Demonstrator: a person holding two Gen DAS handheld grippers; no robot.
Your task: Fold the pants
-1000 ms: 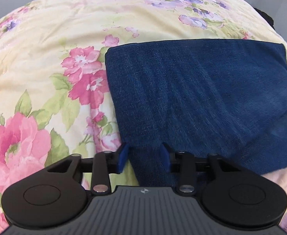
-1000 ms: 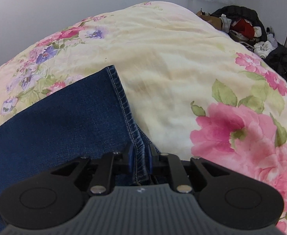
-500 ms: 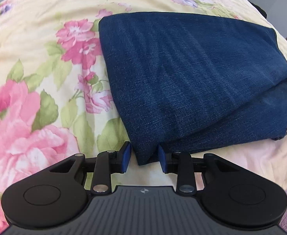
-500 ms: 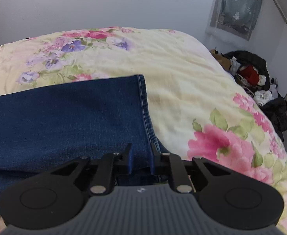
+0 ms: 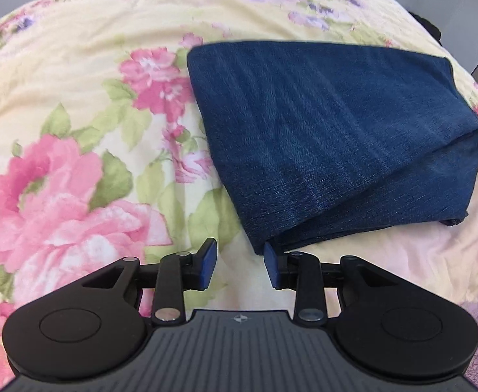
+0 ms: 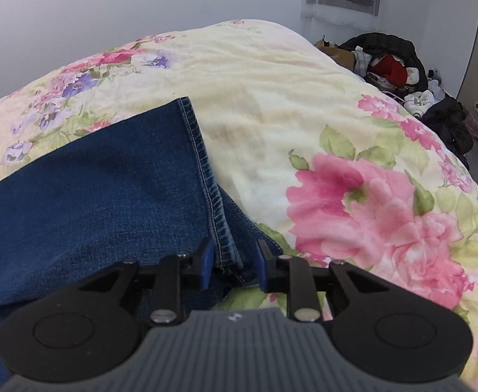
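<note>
We see the blue jeans lying folded over on the floral bedspread, a thick stack of denim layers with one fold edge running away from the left wrist camera and the stitched hems at the other end, in front of the right wrist camera. The left gripper has just been opening; its jaws stand partly apart with nothing between them, and the near corner of the fold sits just at the tip of its right pad, no longer pinched. The right gripper has also just been opening: the hem of the jeans still lies between its pads, but there is a clear gap on the right side, so we judge it released rather than held. Denim like this should handle as soft but heavy cloth: it drapes, yet the doubled layers hold a crease and resist slipping, while the plush cover beneath may drag on it. For another fold, we would take hold at the corners of the stack, biting through all layers at the hem seam, where the stitching gives a firm, thick edge, and lift both ends together so that the layers do not slide apart.
</note>
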